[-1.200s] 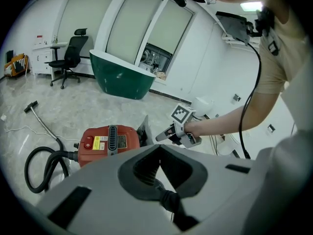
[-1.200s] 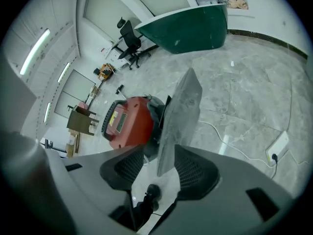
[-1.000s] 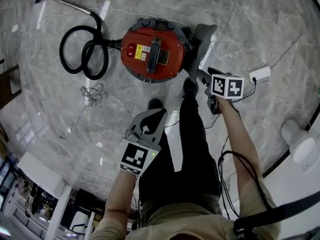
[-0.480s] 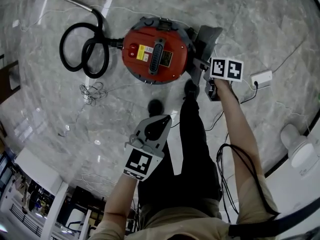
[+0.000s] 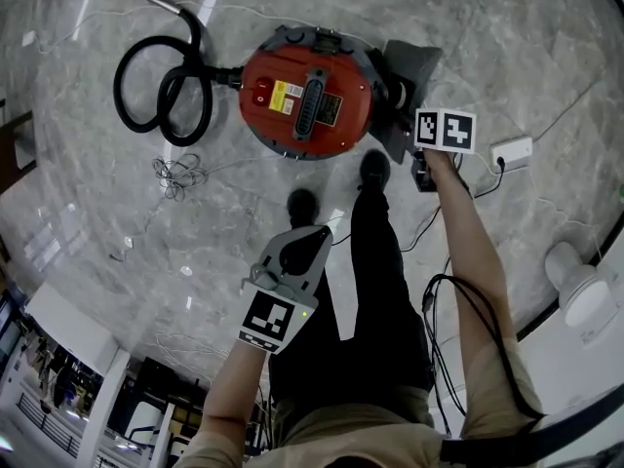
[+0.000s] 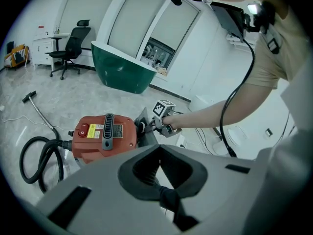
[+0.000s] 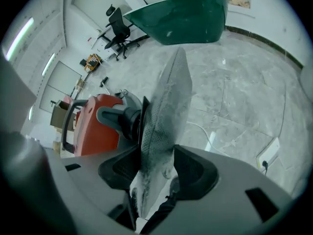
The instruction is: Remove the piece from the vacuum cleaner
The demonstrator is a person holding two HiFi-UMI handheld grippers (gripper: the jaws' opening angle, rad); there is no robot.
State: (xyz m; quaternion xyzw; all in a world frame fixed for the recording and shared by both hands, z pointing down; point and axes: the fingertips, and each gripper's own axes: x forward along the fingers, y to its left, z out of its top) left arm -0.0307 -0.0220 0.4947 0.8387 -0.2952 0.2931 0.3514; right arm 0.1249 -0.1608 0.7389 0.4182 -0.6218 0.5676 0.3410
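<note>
Only the right gripper view shows the grip itself. The grey piece (image 7: 164, 111) is seen edge-on, caught between the pads of the right gripper (image 7: 155, 177) and running on ahead of the jaws. Those jaws have just been closing and are now clamped on the piece, kept well apart by its thickness. A grey neck (image 7: 120, 119) on the red vacuum cleaner (image 7: 93, 124) is seen just left of the jaws, against the piece; whether the two are joined cannot be told.

Layout is given by the head view only: the hose (image 5: 161, 86) is coiled on the side of the vacuum cleaner away from the right jaws, and a white power strip (image 5: 512, 150) lies on the floor (image 5: 487, 27) behind that gripper.

From the left gripper view, the left gripper (image 6: 160, 182) is seen with jaws closed together and nothing between them. The vacuum cleaner sits well ahead of them, untouched.
</note>
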